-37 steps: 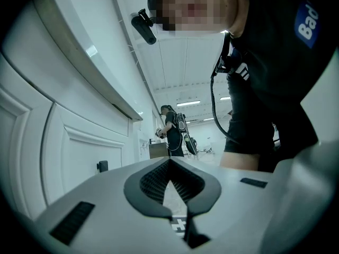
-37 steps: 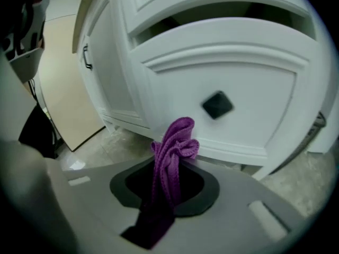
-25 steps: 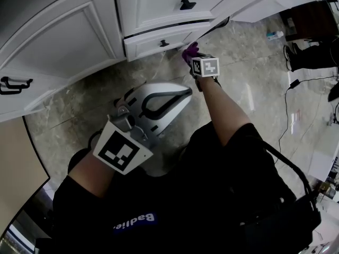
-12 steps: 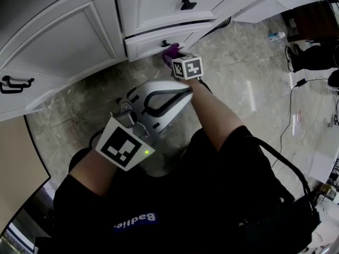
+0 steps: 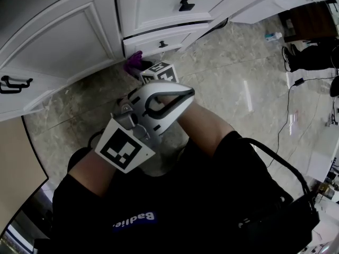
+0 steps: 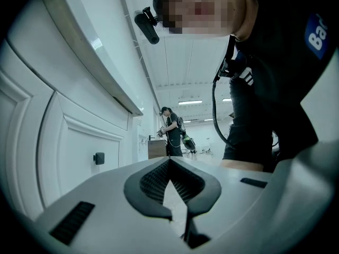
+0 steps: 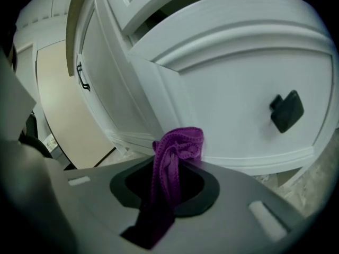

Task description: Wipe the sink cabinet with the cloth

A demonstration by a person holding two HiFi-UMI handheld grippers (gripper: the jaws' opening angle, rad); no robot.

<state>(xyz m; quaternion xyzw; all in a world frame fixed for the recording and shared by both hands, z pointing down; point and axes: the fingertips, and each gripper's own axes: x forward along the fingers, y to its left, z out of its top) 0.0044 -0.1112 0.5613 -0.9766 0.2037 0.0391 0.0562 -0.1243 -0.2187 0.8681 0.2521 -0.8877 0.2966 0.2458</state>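
Note:
A purple cloth [image 5: 132, 61] is bunched against the left end of the white sink cabinet's lower drawer [image 5: 151, 41], down by the floor. My right gripper [image 5: 141, 67] is shut on it, and only its marker cube shows clearly in the head view. In the right gripper view the cloth [image 7: 177, 147] sticks out past the right gripper [image 7: 175, 165] and touches the drawer front [image 7: 228, 83] left of a black knob [image 7: 286, 110]. My left gripper [image 5: 185, 92] is held over the floor in front of me, shut with nothing in it. In its own view the left gripper [image 6: 169, 164] points along the cabinet.
An upper drawer with a black knob [image 5: 185, 5] and a cabinet door with a black handle [image 5: 13, 83] are above and to the left. A beige panel [image 5: 16, 163] stands at left. Cables [image 5: 288, 89] and a small bottle [image 5: 274, 35] lie on the stone floor at right. Another person [image 6: 172, 131] stands far off.
My right gripper has swept the cloth leftward along the bottom of the lower drawer, from its right end to its left end. The left gripper has barely moved.

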